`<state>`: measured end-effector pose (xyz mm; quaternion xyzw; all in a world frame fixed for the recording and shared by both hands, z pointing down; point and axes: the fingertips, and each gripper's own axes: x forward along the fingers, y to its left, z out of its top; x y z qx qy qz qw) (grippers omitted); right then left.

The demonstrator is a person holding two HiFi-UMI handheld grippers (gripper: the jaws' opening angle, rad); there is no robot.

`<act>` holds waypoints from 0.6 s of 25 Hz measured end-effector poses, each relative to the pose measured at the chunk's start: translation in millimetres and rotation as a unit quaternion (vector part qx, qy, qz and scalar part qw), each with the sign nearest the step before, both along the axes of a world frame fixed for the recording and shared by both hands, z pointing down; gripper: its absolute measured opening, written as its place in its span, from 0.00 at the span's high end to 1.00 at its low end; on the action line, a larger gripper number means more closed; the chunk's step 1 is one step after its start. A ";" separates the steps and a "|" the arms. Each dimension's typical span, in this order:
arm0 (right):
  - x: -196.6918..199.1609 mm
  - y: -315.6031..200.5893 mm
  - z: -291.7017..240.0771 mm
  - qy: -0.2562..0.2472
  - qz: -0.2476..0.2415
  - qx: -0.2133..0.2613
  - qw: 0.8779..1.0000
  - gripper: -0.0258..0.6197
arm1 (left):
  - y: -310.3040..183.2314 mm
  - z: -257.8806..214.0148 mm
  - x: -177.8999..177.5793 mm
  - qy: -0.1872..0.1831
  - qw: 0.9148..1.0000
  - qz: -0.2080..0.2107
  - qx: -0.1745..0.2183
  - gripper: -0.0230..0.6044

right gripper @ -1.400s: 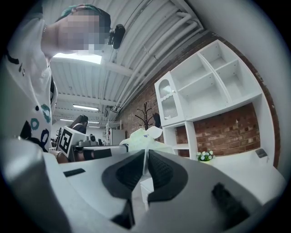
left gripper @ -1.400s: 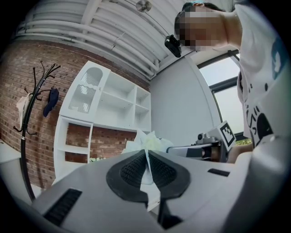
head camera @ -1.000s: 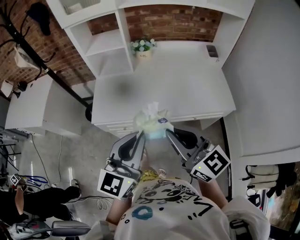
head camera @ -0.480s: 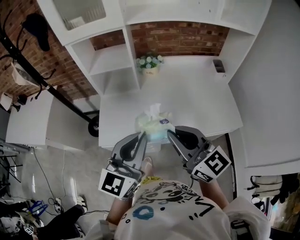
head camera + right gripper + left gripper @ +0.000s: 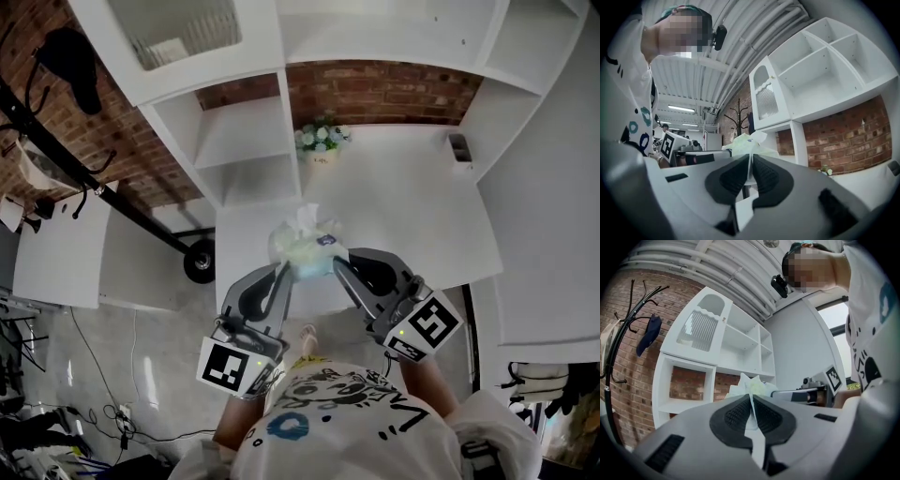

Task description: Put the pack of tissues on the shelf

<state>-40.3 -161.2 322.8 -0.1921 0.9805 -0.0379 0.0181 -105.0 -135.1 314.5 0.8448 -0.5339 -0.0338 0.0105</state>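
Observation:
The pack of tissues (image 5: 306, 247), pale green and white with a tissue sticking up, hangs in the air above the front edge of the white desk (image 5: 403, 206). My left gripper (image 5: 283, 270) is shut on the wrapper at its left end; thin film shows pinched between the pads (image 5: 751, 405). My right gripper (image 5: 336, 266) is shut on the wrapper at the right end, seen as the film edge (image 5: 749, 169) in the right gripper view. The pack (image 5: 750, 386) (image 5: 747, 143) shows past both jaws. White shelf compartments (image 5: 234, 141) rise behind the desk.
A small pot of flowers (image 5: 322, 141) stands at the back of the desk by the shelf divider. A small dark object (image 5: 458, 147) sits at the back right. A coat rack (image 5: 628, 324) stands left of the shelves, against brick. A cabinet door (image 5: 183, 37) tops the left.
The view has moved forward toward the desk and shelves; the pack and both grippers now hang over the desk's front edge. Both grips are unchanged.

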 end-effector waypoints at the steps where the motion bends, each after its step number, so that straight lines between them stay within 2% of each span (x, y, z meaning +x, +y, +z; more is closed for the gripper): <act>1: -7.3 -5.3 0.0 0.001 -0.001 0.000 1.000 0.91 | -5.4 0.1 -7.2 0.000 1.000 -0.001 0.000 0.93; 15: -102.0 -83.7 11.9 0.009 -0.009 -0.002 1.000 0.91 | -81.0 15.5 -101.0 -0.003 1.000 -0.010 -0.005 0.93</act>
